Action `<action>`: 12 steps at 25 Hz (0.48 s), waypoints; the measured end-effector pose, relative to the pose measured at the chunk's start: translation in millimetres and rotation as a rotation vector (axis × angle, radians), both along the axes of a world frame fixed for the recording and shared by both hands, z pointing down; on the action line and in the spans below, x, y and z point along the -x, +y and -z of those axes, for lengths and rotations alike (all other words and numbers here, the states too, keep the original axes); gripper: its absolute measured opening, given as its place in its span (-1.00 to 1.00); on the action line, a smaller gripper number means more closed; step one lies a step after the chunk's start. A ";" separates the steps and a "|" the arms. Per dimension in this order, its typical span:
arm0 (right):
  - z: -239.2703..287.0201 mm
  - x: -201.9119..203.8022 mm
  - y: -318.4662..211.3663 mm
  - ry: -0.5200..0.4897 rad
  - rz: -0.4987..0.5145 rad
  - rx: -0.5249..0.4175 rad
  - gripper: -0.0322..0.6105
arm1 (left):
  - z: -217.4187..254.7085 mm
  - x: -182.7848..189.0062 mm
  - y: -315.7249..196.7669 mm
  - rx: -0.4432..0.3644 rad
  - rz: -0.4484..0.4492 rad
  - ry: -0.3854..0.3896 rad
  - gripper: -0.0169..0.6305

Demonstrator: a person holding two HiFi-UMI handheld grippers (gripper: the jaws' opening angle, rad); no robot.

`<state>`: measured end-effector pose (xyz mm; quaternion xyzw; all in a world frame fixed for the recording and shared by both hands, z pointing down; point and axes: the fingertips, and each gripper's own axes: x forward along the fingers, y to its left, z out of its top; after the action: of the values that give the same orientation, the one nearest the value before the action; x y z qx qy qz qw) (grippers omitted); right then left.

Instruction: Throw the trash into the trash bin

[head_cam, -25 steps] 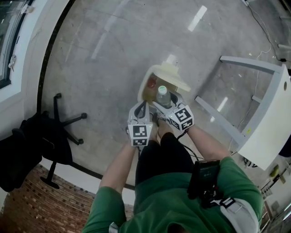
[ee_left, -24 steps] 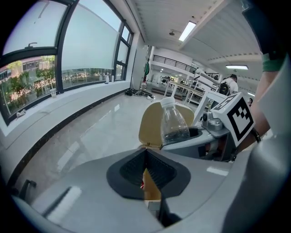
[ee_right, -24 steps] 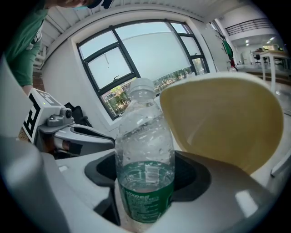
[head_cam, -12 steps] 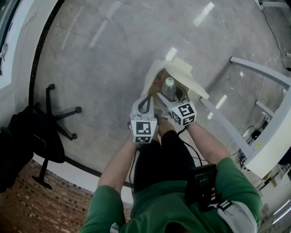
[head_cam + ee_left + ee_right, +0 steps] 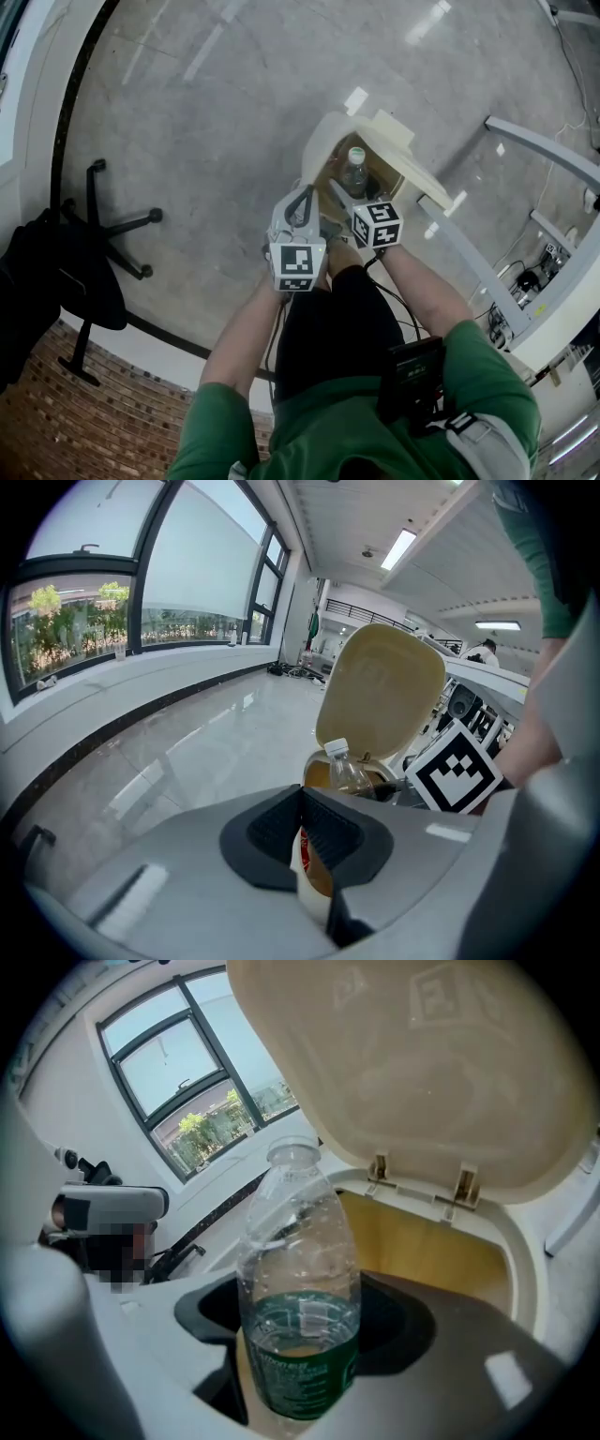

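A cream trash bin (image 5: 323, 150) stands on the floor with its lid (image 5: 403, 150) swung up. My right gripper (image 5: 345, 194) is shut on a clear plastic bottle (image 5: 353, 172) with a green label (image 5: 298, 1358), holding it upright over the bin's opening (image 5: 427, 1241). The lid (image 5: 431, 1063) rises just behind it. My left gripper (image 5: 301, 202) sits at the bin's near-left rim. Its jaws (image 5: 305, 822) are shut on a white piece of trash with red print (image 5: 307, 860). From that side the bottle (image 5: 347, 769) and the lid (image 5: 380, 691) show just ahead.
A black office chair base (image 5: 112, 225) and dark chair (image 5: 42, 281) stand at left by a brick strip. White table legs (image 5: 530, 141) slant at right, close to the bin, with cables (image 5: 516, 286) on the floor. Polished grey floor lies beyond the bin.
Both grippers and the person have come closer to the bin. The bottle has moved from the near rim to over the opening. The lid stands more upright.
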<state>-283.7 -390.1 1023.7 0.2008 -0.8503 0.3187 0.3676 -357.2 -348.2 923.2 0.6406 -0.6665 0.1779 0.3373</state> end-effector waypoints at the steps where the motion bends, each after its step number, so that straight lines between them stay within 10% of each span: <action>1: -2.8 0.4 0.1 0.008 -0.008 0.008 0.12 | -0.4 0.2 0.8 0.000 0.000 0.000 -0.93; 12: -12.7 -2.9 1.9 0.033 -0.099 0.096 0.13 | -0.4 1.0 5.3 -0.004 0.001 -0.001 -0.93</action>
<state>-280.9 -388.2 1036.5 0.2297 -0.8170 0.3736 0.3745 -358.2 -342.9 923.5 0.6409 -0.6672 0.1767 0.3359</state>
